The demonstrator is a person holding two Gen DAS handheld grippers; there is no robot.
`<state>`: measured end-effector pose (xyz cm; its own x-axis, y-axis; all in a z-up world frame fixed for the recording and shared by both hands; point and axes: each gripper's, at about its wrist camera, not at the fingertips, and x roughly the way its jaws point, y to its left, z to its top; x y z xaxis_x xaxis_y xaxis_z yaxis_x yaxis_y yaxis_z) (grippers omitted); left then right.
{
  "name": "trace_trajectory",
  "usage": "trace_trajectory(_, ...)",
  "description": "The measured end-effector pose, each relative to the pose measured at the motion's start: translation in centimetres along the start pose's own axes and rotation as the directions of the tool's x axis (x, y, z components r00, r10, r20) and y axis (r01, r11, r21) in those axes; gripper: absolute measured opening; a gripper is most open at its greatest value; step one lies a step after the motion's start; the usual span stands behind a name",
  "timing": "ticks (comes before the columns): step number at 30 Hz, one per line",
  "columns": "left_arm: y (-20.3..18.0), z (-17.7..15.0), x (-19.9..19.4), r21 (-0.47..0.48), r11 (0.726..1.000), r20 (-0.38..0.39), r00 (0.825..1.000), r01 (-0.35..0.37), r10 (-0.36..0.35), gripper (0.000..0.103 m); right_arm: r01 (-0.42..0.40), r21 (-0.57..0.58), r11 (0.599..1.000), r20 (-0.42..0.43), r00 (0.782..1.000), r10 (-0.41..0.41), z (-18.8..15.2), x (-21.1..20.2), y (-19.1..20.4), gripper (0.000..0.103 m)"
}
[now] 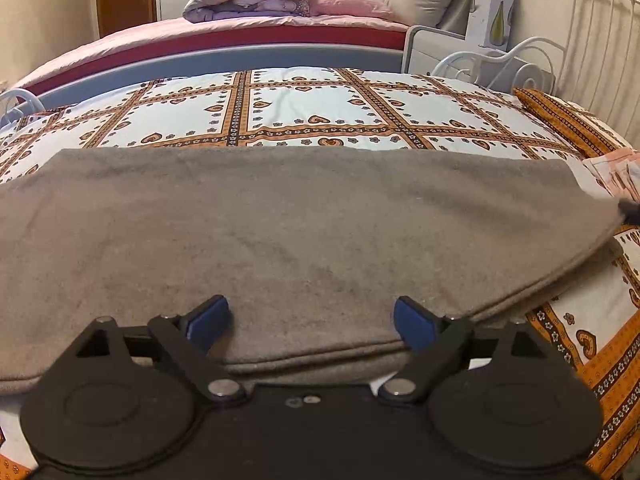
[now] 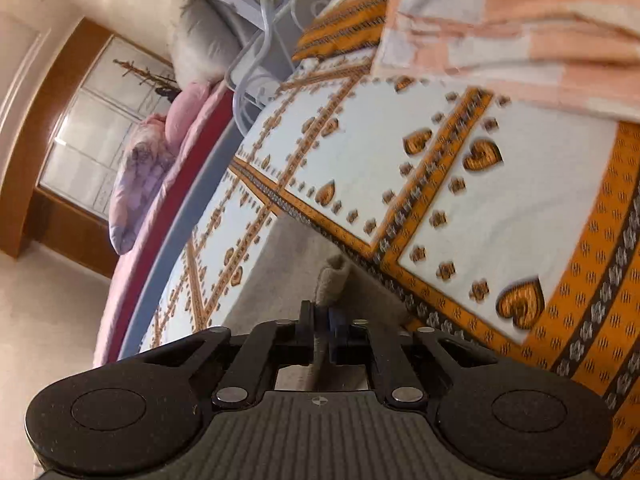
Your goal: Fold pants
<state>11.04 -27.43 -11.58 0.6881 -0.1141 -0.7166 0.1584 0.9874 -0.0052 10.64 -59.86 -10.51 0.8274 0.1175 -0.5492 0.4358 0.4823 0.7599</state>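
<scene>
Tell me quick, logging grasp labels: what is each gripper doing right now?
Left gripper: open, fingers apart over the grey pants, holding nothing.
Right gripper: closed on the pants' edge.

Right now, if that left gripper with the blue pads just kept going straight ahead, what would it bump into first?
Most likely the grey pants: the open left gripper hovers at their near folded edge, so the fabric lies directly ahead. Its height above them is unclear.

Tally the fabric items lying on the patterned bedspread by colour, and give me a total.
Grey pants: 1
Peach checked folded cloth: 1
Total: 2
</scene>
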Motion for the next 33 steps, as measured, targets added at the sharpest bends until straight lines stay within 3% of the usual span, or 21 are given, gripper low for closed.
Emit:
trace_trajectory(2,0.0,0.0,0.0,0.001,1.000,0.000,1.000,0.002,-0.002,0.084,-0.053,-0.019,0.998,0.039,0.998,0.054,-0.1,-0.8,0.2,0.007)
trace_trajectory(4,0.1,0.0,0.0,0.001,1.000,-0.002,1.000,0.006,-0.006,0.084,0.036,0.033,0.999,-0.030,0.999,-0.035,-0.4,0.4,-1.3,0.007)
trace_trajectory(6,0.4,0.2,-0.4,-0.015,1.000,0.006,1.000,0.004,-0.003,0.083,0.033,0.138,0.990,-0.050,0.998,-0.027,-0.7,0.2,-3.2,0.008)
trace_trajectory(7,0.5,0.2,-0.6,-0.020,1.000,0.012,1.000,-0.003,0.003,0.083,0.032,0.167,0.985,-0.041,0.999,-0.026,-0.8,-0.4,-3.4,0.016)
trace_trajectory(8,0.6,0.3,-0.5,-0.024,1.000,0.017,1.000,-0.013,0.013,0.082,0.034,0.158,0.987,-0.029,0.999,-0.030,-0.8,-0.8,-3.1,0.036)
trace_trajectory(10,0.7,0.3,0.0,-0.031,0.999,-0.003,1.000,-0.013,0.013,0.084,0.041,0.109,0.993,-0.035,0.999,-0.037,-0.9,-0.5,-2.4,0.052)
trace_trajectory(13,0.0,0.2,0.2,0.019,1.000,-0.007,1.000,-0.017,0.017,0.086,0.029,0.118,0.993,-0.070,0.997,-0.021,-1.2,1.1,-2.4,0.052)
trace_trajectory(15,0.2,0.4,0.0,-0.002,1.000,-0.007,1.000,-0.027,0.027,0.082,0.029,0.109,0.994,-0.060,0.998,-0.023,-1.2,1.8,-2.0,0.052)
trace_trajectory(16,0.2,0.6,-0.5,-0.014,1.000,0.007,1.000,-0.026,0.026,0.078,0.030,0.112,0.993,-0.055,0.998,-0.023,-1.1,2.0,-2.0,0.046)
trace_trajectory(17,0.0,0.7,-0.9,-0.007,1.000,0.035,0.999,-0.015,0.016,0.082,0.038,0.113,0.993,-0.050,0.998,-0.033,-1.0,2.0,-1.9,0.033)
trace_trajectory(20,-1.2,0.4,0.4,0.038,0.999,-0.039,0.999,0.023,-0.021,0.089,0.035,0.134,0.990,-0.049,0.998,-0.029,-0.8,2.5,-2.7,0.031)
trace_trajectory(24,-1.6,-0.6,1.1,0.061,0.998,0.004,1.000,-0.005,0.004,0.096,0.004,0.158,0.987,-0.056,0.998,0.005,-0.4,2.7,-3.7,0.031)
trace_trajectory(25,-2.0,-0.8,1.2,0.094,0.995,0.015,1.000,-0.020,0.019,0.096,0.011,0.131,0.991,-0.059,0.998,-0.004,-0.3,2.7,-3.4,0.023)
trace_trajectory(27,-1.9,-0.7,1.1,0.098,0.995,0.021,1.000,-0.009,0.007,0.096,0.033,0.050,0.998,-0.051,0.998,-0.031,-0.3,2.6,-2.3,0.018)
trace_trajectory(28,-1.4,-0.5,0.8,0.089,0.996,0.017,1.000,0.014,-0.016,0.086,0.031,0.024,0.999,-0.039,0.999,-0.030,-0.4,2.4,-1.7,0.017)
trace_trajectory(29,-0.3,0.0,0.0,0.069,0.997,0.021,0.999,0.042,-0.043,0.057,0.031,0.003,1.000,-0.029,0.999,-0.031,-0.6,2.3,-1.0,0.017)
trace_trajectory(30,1.0,0.4,-0.6,0.066,0.997,0.020,0.999,0.040,-0.042,0.045,0.024,-0.020,1.000,-0.018,1.000,-0.024,-0.7,2.0,-0.1,0.017)
trace_trajectory(31,2.6,0.8,-1.2,0.064,0.997,0.016,0.999,0.037,-0.039,0.045,0.006,-0.045,0.999,-0.007,1.000,-0.007,-0.9,1.6,1.1,0.016)
trace_trajectory(33,7.4,1.1,-3.0,0.071,0.997,0.025,1.000,0.006,-0.008,0.056,-0.033,-0.137,0.990,-0.003,0.999,0.033,-1.6,1.1,4.3,0.016)
